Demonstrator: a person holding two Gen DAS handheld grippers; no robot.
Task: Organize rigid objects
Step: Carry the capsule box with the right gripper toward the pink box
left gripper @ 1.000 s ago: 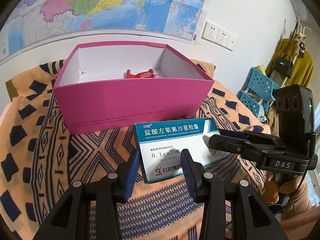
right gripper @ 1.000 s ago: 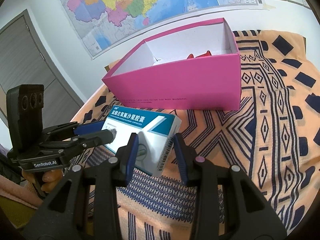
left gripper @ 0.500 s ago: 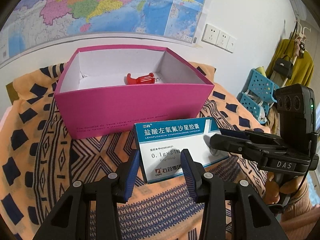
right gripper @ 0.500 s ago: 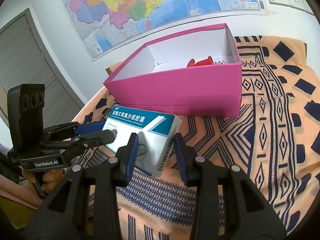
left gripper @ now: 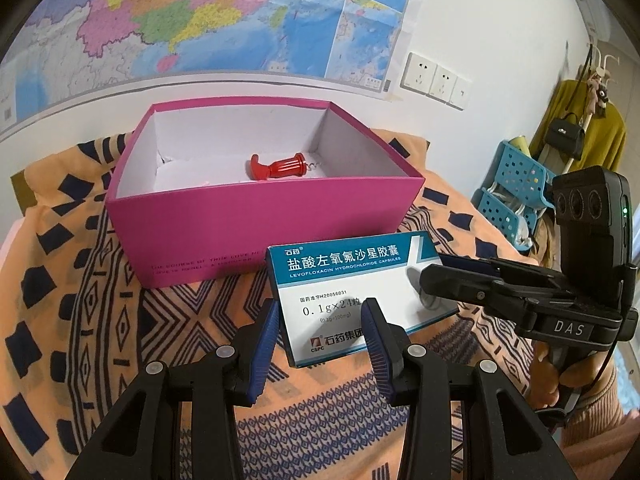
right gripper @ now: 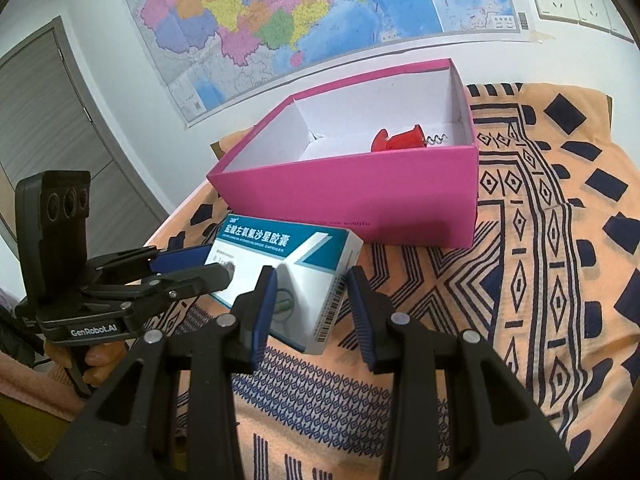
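Both the left tool (left gripper: 322, 334) and right tool (right gripper: 310, 306) stayed clamped on the medicine carton (left gripper: 352, 292), lifted higher before the pink box (left gripper: 260, 224), ready to drop in.

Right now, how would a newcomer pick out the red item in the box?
Find the open pink box on the patterned orange cloth, below the wall map. Inside, on its white floor, lies the corkscrew: the only red thing, ribbed plastic handle with a thin metal spiral.
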